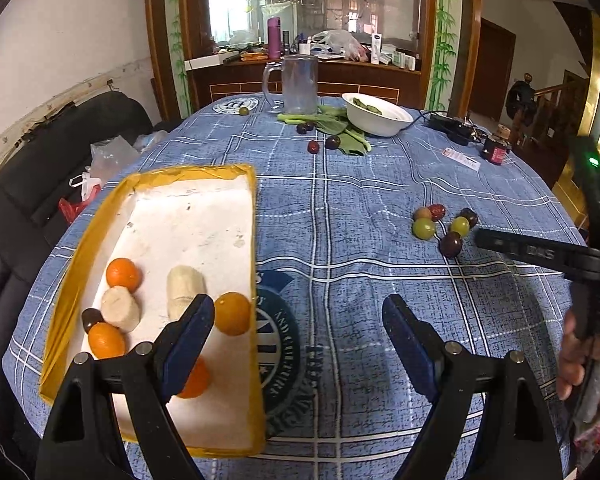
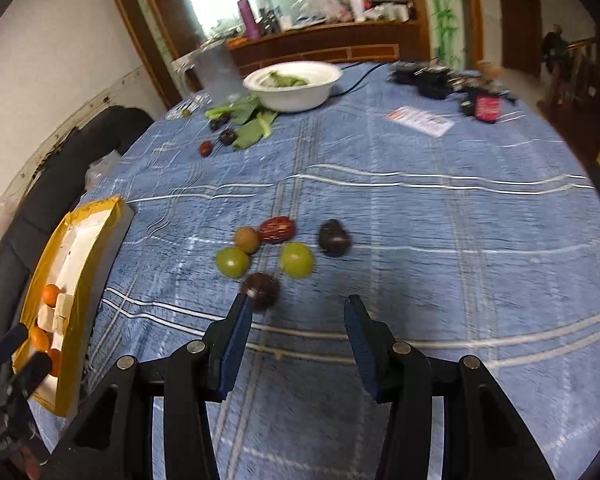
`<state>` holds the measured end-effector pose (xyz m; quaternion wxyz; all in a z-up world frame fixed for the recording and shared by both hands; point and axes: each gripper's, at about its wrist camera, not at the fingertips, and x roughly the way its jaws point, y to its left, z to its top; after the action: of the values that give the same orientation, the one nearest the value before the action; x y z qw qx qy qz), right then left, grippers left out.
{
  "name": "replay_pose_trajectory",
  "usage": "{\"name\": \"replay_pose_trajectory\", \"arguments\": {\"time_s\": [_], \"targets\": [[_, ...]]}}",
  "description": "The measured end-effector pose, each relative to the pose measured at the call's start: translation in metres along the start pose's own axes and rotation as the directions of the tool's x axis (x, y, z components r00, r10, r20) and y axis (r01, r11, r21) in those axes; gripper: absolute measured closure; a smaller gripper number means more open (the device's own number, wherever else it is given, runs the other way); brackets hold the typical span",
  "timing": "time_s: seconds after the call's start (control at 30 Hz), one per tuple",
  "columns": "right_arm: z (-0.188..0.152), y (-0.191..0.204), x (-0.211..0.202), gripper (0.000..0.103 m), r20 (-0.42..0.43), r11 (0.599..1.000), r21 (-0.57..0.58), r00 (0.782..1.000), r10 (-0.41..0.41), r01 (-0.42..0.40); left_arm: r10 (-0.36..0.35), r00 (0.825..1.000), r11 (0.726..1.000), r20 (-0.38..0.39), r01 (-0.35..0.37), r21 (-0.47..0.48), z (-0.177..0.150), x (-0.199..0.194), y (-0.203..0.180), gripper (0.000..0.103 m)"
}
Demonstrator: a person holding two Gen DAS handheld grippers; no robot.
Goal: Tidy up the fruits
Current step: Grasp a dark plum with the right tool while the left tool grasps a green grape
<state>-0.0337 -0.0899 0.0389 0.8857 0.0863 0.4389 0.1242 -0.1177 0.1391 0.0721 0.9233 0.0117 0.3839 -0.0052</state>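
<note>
1. Nearest the right wrist camera, the right gripper [image 2: 296, 312] hovers low over the blue checked cloth [image 2: 420, 220] on the worktop, its jaws spread apart with nothing between them.
2. Just beyond its left jaw sits a dark plum [image 2: 261, 290], touching or nearly touching that jaw's tip; the blur makes it hard to tell which.
3. Behind the plum lies a loose cluster: two green fruits [image 2: 232, 262], a tan one [image 2: 247, 239], a red date [image 2: 276, 229] and another dark fruit [image 2: 334, 238].
4. From the left wrist view, the left gripper [image 1: 298, 314] has its jaws wide open and empty, with its left jaw over the right side of the yellow-rimmed tray [image 1: 156, 178].
5. Inside the tray are small oranges [image 1: 123, 275], peeled banana pieces [image 1: 184, 284] and one small dark fruit [image 1: 91, 317].
6. Farther back on the worktop stand a white bowl [image 1: 380, 118] holding greens, loose leafy greens [image 1: 340, 130] with a few dark fruits [image 1: 313, 147] beside them, and a clear glass mug [image 1: 298, 84].
</note>
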Motion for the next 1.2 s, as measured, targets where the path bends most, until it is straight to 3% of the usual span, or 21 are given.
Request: {"name": "replay_pose_trajectory", "arguments": {"time_s": [0.3, 0.4, 0.47, 0.77, 0.8, 0.83, 1.0, 1.2], "targets": [[0.002, 0.022, 0.03, 0.053, -0.021, 0.997, -0.082, 1.0, -0.004, 0.002, 0.022, 0.999, 1.0, -0.027, -0.022, 0.018, 0.005, 0.018, -0.007, 0.018], [0.0, 0.023, 0.033, 0.065, -0.026, 0.996, -0.093, 1.0, -0.007, 0.004, 0.013, 0.999, 1.0, -0.033, -0.012, 0.018, 0.009, 0.026, -0.012, 0.018], [0.0, 0.024, 0.034, 0.074, -0.022, 0.995, -0.099, 1.0, -0.01, 0.008, -0.003, 0.999, 1.0, -0.033, 0.003, 0.021, 0.015, 0.031, -0.016, 0.018], [-0.003, 0.019, 0.032, 0.074, -0.019, 0.995, -0.097, 1.0, 0.015, -0.017, -0.116, 0.992, 0.993, -0.056, 0.116, 0.001, 0.053, 0.07, -0.041, 0.018], [-0.004, 0.019, 0.032, 0.074, -0.019, 0.995, -0.095, 1.0, 0.021, -0.023, -0.138, 0.988, 0.99, -0.071, 0.138, -0.005, 0.057, 0.077, -0.045, 0.023], [-0.005, 0.019, 0.031, 0.074, -0.021, 0.995, -0.094, 0.999, 0.026, -0.027, -0.177, 0.981, 0.984, -0.085, 0.177, -0.014, 0.062, 0.084, -0.05, 0.034], [-0.007, 0.023, 0.032, 0.074, -0.022, 0.994, -0.107, 1.0, 0.023, -0.025, -0.294, 0.942, 0.956, -0.16, 0.29, -0.05, 0.074, 0.122, -0.068, 0.059], [-0.007, 0.024, 0.032, 0.074, -0.019, 0.994, -0.106, 1.0, 0.018, -0.02, -0.339, 0.924, 0.94, -0.177, 0.34, -0.026, 0.073, 0.143, -0.084, 0.066]]}}
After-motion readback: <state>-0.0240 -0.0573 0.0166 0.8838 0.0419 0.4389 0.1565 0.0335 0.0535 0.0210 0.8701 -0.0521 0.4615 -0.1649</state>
